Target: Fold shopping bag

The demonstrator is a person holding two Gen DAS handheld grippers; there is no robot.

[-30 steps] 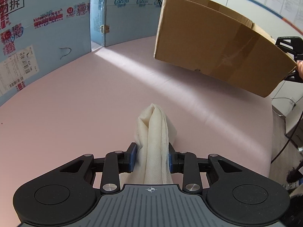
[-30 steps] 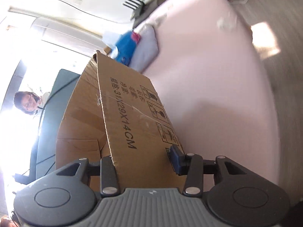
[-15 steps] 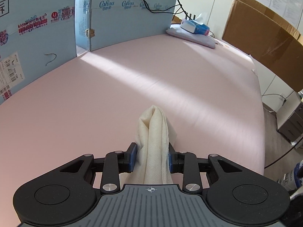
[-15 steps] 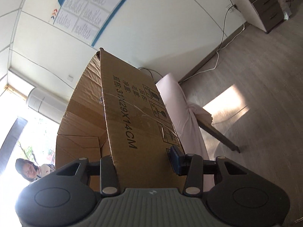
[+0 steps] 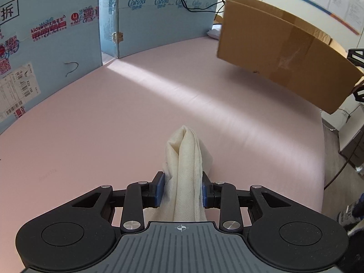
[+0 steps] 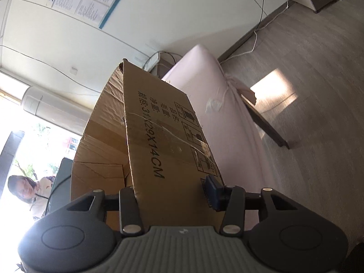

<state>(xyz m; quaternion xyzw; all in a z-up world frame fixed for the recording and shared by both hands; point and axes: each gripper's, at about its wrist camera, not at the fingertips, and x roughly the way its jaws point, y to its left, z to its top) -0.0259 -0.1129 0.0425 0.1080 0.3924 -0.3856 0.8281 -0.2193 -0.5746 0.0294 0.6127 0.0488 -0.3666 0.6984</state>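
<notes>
A cream fabric shopping bag [image 5: 185,157] is bunched into a narrow upright fold, and my left gripper [image 5: 183,182] is shut on it, low over the pink table [image 5: 113,125]. A brown cardboard box [image 5: 279,52] hangs in the air over the table's far right side. In the right wrist view my right gripper [image 6: 168,188] is shut on one wall of that cardboard box [image 6: 159,136], which fills the middle of the view and hides the left finger's tip. The rest of the bag is hidden below the left gripper.
Blue foam panels [image 5: 56,34] wall the table's back and left. A black cable [image 5: 193,0] hangs over them. The pink table's edge [image 6: 227,104] drops to a wooden floor [image 6: 307,79] on the right. A person [image 6: 25,188] sits by the window.
The cardboard box, off beyond the table's right edge half a second ago, has swung back over the table's far right. The left gripper still grips the bag in the same fold.
</notes>
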